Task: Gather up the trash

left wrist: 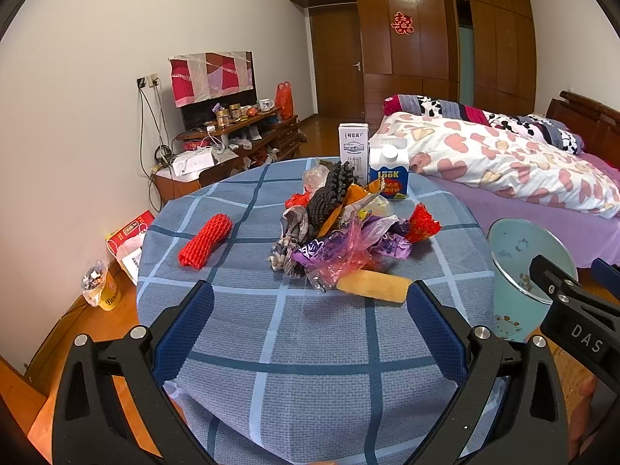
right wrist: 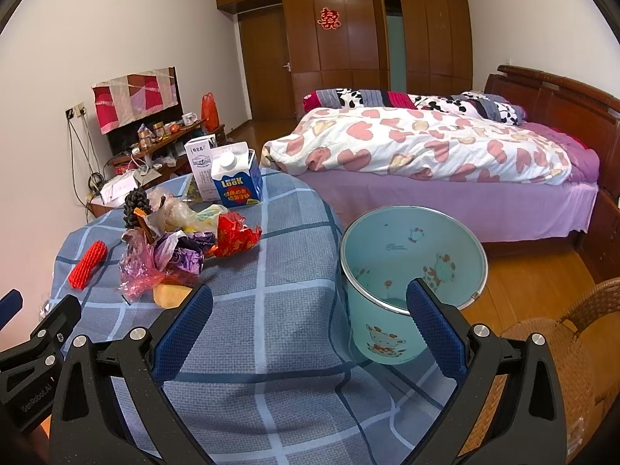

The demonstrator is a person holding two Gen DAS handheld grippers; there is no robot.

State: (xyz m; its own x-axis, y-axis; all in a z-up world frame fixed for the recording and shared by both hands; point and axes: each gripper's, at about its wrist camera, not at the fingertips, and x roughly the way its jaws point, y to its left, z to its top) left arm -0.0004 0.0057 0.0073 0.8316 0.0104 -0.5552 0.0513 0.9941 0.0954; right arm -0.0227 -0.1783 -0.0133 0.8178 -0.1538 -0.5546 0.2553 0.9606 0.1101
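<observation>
The left gripper point(left wrist: 310, 294) hovers level over the table point(left wrist: 310, 348), fingers spread wide and empty, facing the trash point(left wrist: 341, 232). The right gripper point(right wrist: 310, 296), also spread and empty, hangs between table edge and bin point(right wrist: 410, 271).

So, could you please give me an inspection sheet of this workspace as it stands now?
Surface: round table under blue checked cloth.
Job's things: wrapper pile, red mesh sleeve, yellow roll, two cartons; bin beside the table, looks empty.
Clutter: nothing seen beyond the trash.
Grippers: left gripper and right gripper, jaws open, holding nothing.
Cables: on the wall by the TV stand.
Surroundings: bed, wardrobes, wicker chair.
</observation>
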